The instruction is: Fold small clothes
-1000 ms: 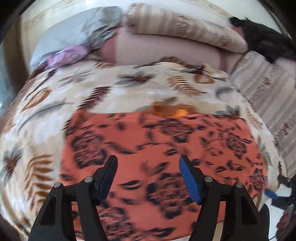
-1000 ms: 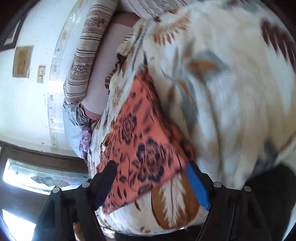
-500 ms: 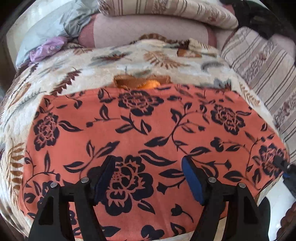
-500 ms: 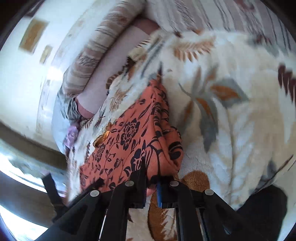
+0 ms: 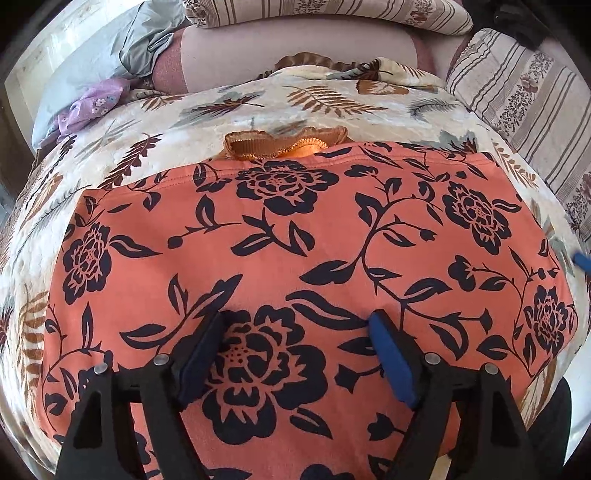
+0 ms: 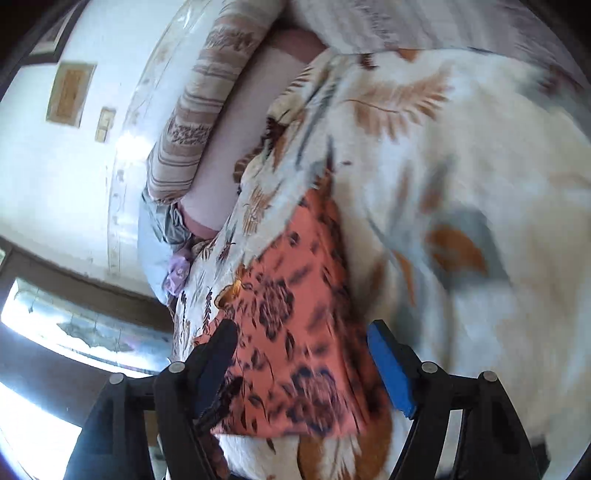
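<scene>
Half a second back the right gripper (image 6: 299, 347) was pinched on the near corner of the orange flowered cloth (image 5: 295, 258); now its fingers stand spread apart with nothing between them, the cloth's edge lying on the blanket below. Over the middle of the cloth the left gripper (image 5: 297, 339) hangs with its fingers spread too, gripping nothing. Spread flat on the leaf-patterned blanket (image 5: 258, 107), the cloth has an orange frilled piece (image 5: 280, 146) peeking from under its far edge, short of the striped pillows (image 5: 332, 14).
</scene>
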A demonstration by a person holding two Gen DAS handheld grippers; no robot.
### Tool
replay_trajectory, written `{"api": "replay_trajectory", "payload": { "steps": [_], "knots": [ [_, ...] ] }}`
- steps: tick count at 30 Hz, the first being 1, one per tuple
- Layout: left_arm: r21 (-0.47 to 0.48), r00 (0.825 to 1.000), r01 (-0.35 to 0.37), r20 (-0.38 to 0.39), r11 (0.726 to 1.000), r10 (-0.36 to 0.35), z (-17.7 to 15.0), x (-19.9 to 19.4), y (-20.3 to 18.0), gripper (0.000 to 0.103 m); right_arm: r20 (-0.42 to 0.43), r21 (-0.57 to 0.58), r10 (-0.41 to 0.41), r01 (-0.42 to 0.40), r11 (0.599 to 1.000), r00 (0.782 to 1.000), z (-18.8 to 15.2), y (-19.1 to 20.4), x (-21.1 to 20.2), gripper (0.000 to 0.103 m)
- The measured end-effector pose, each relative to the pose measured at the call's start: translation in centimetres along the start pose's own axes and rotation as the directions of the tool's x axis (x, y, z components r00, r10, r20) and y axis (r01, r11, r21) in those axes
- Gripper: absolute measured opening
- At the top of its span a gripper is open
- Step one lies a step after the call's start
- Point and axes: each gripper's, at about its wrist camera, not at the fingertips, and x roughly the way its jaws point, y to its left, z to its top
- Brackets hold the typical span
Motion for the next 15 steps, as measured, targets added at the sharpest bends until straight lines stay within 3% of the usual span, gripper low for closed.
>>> {"api": "replay_trajectory", "payload": {
  "steps": [4, 6, 7, 8, 11, 12, 14, 15],
  "knots": [
    [-0.001, 1.0, 0.009, -0.004, 1.0, -0.009, 0.1, 0.1, 0.0, 0.082, -0.099, -0.026, -0.073, 0.071, 0.997, 0.992, 5.5, 0.4, 7.2, 0.076],
    [-0.005, 1.0, 0.013, -0.004, 1.0, -0.013, 0.1, 0.1, 0.1, 0.082, -0.156, -0.012, -0.125, 0.124, 0.992, 0.98, 7.3, -0.1, 10.8, 0.07],
    [-0.006, 1.0, 0.014, -0.004, 1.0, -0.014, 0.1, 0.2, 0.1, 0.082, -0.192, -0.014, -0.123, 0.122, 0.992, 0.974, 7.7, 0.0, 12.2, 0.039],
    [-0.005, 1.0, 0.019, -0.003, 1.0, -0.019, 0.1, 0.2, 0.2, 0.082, -0.224, -0.043, -0.161, 0.156, 0.987, 0.961, 7.8, 0.5, 13.1, 0.015],
    [-0.005, 0.999, 0.034, 0.003, 0.999, -0.034, 0.0, 0.2, 0.4, 0.083, -0.099, -0.2, -0.25, 0.227, 0.953, 0.963, 7.0, 4.2, 11.8, 0.014],
    [-0.003, 0.999, 0.034, 0.008, 0.999, -0.034, 0.0, 0.3, 0.3, 0.084, -0.079, -0.203, -0.301, 0.28, 0.938, 0.95, 6.9, 3.8, 12.1, 0.015],
    [0.003, 1.0, 0.027, 0.006, 1.0, -0.027, 0.2, 0.4, 0.1, 0.085, -0.148, -0.127, -0.348, 0.332, 0.935, 0.926, 6.9, 1.2, 13.9, 0.024],
    [0.006, 0.999, 0.033, -0.005, 0.999, -0.033, 0.3, 0.3, 0.2, 0.085, -0.132, -0.091, -0.311, 0.3, 0.949, 0.941, 6.9, 0.9, 13.6, 0.024]
  ]
}}
